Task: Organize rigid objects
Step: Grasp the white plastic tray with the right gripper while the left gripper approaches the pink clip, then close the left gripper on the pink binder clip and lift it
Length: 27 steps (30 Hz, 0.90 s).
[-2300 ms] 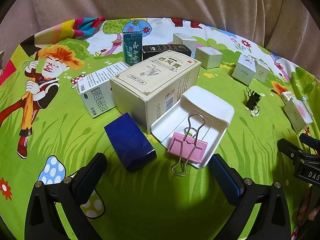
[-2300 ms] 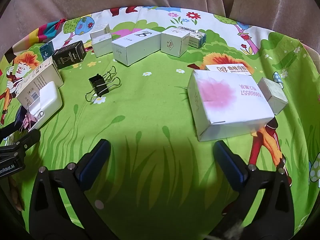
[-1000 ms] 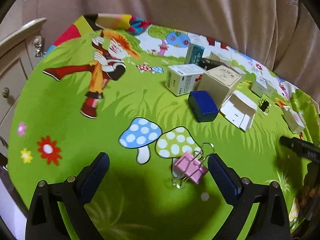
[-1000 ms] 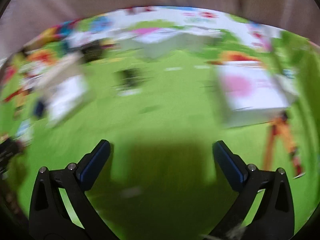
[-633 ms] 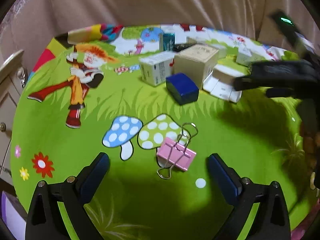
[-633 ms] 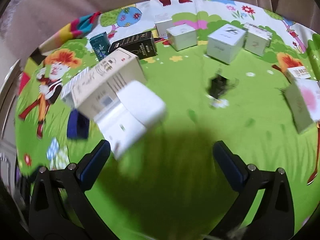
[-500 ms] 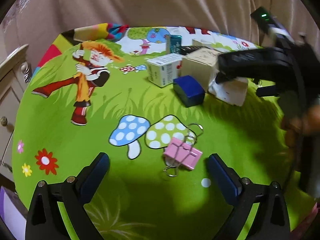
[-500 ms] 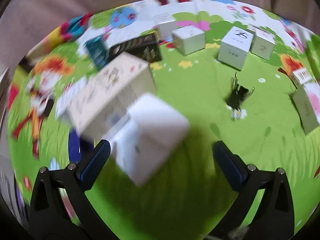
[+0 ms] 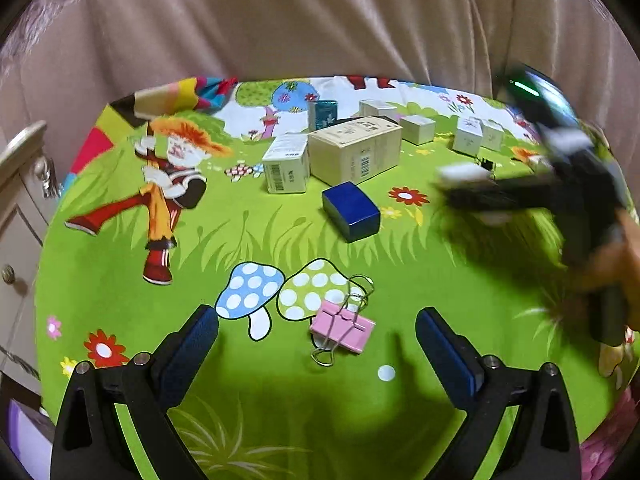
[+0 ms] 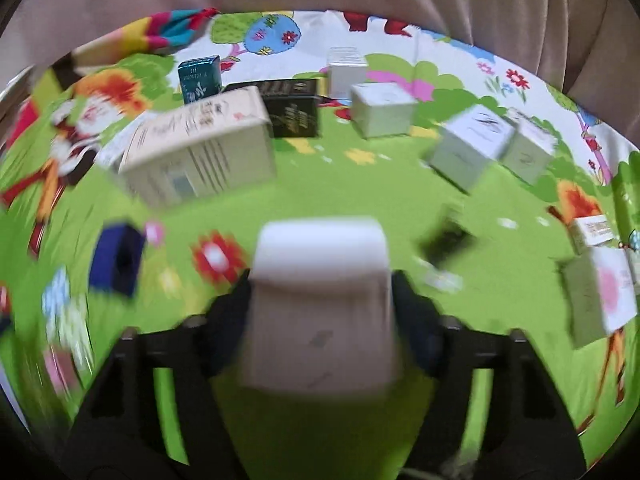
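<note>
My right gripper [image 10: 320,304] is shut on a white plastic box [image 10: 320,308] and holds it above the green cartoon cloth; the view is blurred. In the left wrist view that gripper [image 9: 468,196] shows at the right, blurred, with the white box [image 9: 464,171] in it. My left gripper [image 9: 316,344] is open and empty, just behind a pink binder clip [image 9: 342,326] lying on the cloth. A dark blue box [image 9: 351,210] lies farther on, in front of a large cream carton [image 9: 356,154] and a white carton [image 9: 286,162].
Several small white boxes [image 10: 472,146], a black box [image 10: 294,110] and a teal box [image 10: 199,78] stand toward the back. A black binder clip [image 10: 444,244] and a pink-marked white carton [image 10: 604,292] lie at the right. A drawer unit [image 9: 20,184] is at the left edge.
My right gripper closed on the white box and lifted it away from the cream carton toward the right. The left gripper stayed open near the pink clip.
</note>
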Tool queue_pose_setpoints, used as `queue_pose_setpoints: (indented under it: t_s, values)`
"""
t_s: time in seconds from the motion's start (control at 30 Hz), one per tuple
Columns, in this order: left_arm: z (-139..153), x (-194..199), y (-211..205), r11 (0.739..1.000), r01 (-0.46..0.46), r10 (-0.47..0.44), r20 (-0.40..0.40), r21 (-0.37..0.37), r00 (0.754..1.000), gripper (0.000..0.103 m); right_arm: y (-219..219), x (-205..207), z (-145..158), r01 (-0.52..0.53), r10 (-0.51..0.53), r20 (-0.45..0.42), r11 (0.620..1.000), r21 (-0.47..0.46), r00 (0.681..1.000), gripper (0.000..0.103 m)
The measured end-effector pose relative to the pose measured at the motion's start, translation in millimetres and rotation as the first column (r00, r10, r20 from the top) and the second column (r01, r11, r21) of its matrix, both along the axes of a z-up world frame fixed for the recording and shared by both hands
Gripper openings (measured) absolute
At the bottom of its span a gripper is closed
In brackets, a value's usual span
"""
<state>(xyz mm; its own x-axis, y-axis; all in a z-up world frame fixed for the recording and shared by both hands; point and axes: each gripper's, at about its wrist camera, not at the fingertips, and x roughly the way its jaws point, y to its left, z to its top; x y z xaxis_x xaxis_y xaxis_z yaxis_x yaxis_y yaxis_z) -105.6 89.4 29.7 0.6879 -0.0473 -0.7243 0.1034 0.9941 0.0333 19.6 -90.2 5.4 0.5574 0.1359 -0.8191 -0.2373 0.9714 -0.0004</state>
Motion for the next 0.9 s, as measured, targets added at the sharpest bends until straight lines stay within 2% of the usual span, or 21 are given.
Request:
queue_pose_setpoints:
  t_s: [0.07, 0.17, 0.27, 0.33, 0.53, 0.57, 0.6, 0.67, 0.7, 0.8, 0.9]
  values:
    - [-2.9, 4.7, 3.4, 1.0, -0.012, 0.011, -0.014, -0.018, 1.0, 0.1, -30.7, -8.0, 0.5, -0.005, 0.005, -0.004, 1.0, 0.01, 1.0, 0.067]
    - [-8.1, 10.7, 2.5, 1.0, -0.015, 0.014, -0.03, -0.024, 0.999, 0.1, -52.6, -11.3, 1.1, -0.072, 0.073, -0.008, 0.996, 0.042, 0.997, 0.069]
    - [-11.0, 17.0, -0.6, 0.999, -0.014, 0.013, -0.041, -0.032, 0.999, 0.1, -48.9, -13.7, 0.9, -0.119, 0.12, -0.005, 0.991, 0.067, 0.993, 0.082]
    - [-15.5, 27.1, -4.4, 0.999, -0.009, 0.007, -0.068, -0.034, 0.998, 0.1, -36.5, -11.0, -2.6, -0.12, 0.12, 0.001, 0.993, 0.009, 0.993, 0.084]
    - [-25.8, 47.2, -12.1, 0.999, 0.01, -0.015, -0.151, -0.034, 0.988, 0.1, -34.6, -13.5, -2.3, -0.058, 0.058, 0.018, 0.998, 0.011, 0.998, 0.083]
    - [-25.9, 48.1, -13.7, 0.999, 0.019, -0.022, -0.154, -0.026, 0.988, 0.095, -35.9, -16.1, -1.4, -0.054, 0.054, 0.022, 0.998, 0.012, 0.998, 0.072]
    - [-22.1, 47.9, -16.5, 0.998, 0.049, -0.053, -0.154, -0.029, 0.987, 0.067, -37.6, -19.4, 0.3, -0.048, 0.047, 0.037, 0.999, 0.013, 0.998, 0.067]
    - [-13.6, 45.9, -20.6, 0.997, 0.075, -0.078, -0.158, -0.025, 0.984, 0.015, -40.7, -25.5, 2.0, -0.051, 0.049, 0.044, 0.998, 0.026, 0.998, 0.067]
    - [-12.6, 43.8, -20.6, 0.997, 0.076, -0.08, -0.179, -0.029, 0.981, 0.015, -42.7, -29.0, 3.0, -0.05, 0.048, 0.046, 0.998, 0.038, 0.998, 0.067]
    - [-12.8, 24.2, -12.5, 0.997, 0.054, -0.064, -0.16, -0.064, 0.985, 0.015, -51.2, -43.5, 4.0, -0.045, 0.042, 0.045, 0.996, 0.077, 0.998, 0.067]
    - [-9.3, 2.5, 2.4, 0.996, 0.012, -0.017, -0.06, -0.088, 0.998, 0.017, -53.4, -55.1, 4.3, -0.05, 0.047, 0.045, 0.996, 0.068, 0.998, 0.067]
